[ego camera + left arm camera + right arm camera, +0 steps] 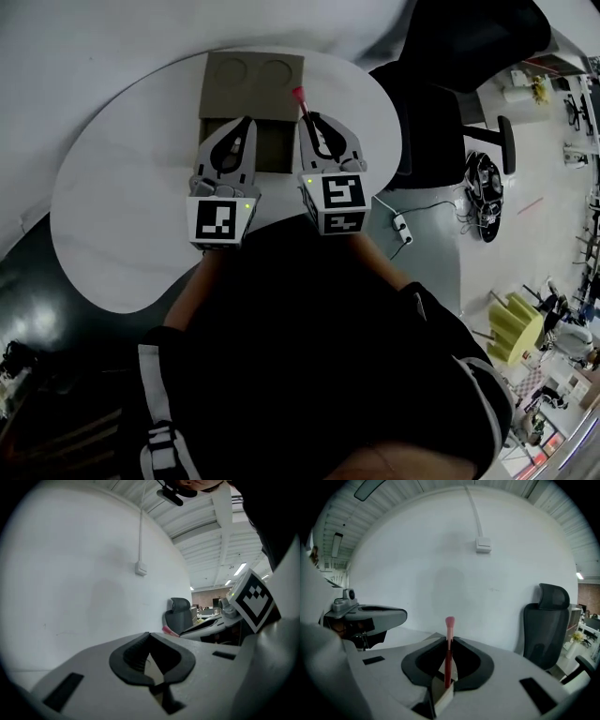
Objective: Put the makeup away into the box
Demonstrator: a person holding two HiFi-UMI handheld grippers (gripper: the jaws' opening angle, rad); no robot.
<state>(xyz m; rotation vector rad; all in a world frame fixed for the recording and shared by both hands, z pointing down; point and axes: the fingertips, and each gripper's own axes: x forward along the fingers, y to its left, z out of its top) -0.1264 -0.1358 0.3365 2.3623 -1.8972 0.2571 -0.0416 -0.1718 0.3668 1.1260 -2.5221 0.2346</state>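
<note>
Right gripper view: the right gripper [450, 641] pinches one slim red makeup brush [448, 663], soft pink tip up, over one flat brown box [253, 80] with two round recesses. Left gripper [149, 637] jaws meet, empty.

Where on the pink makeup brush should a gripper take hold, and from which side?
On the red handle, as the right gripper has the makeup brush: pads on its two long sides, coming from the butt end. The handle is straight and probably rigid; the soft pink head sticks out past the tips, free to lead into the box.
</note>
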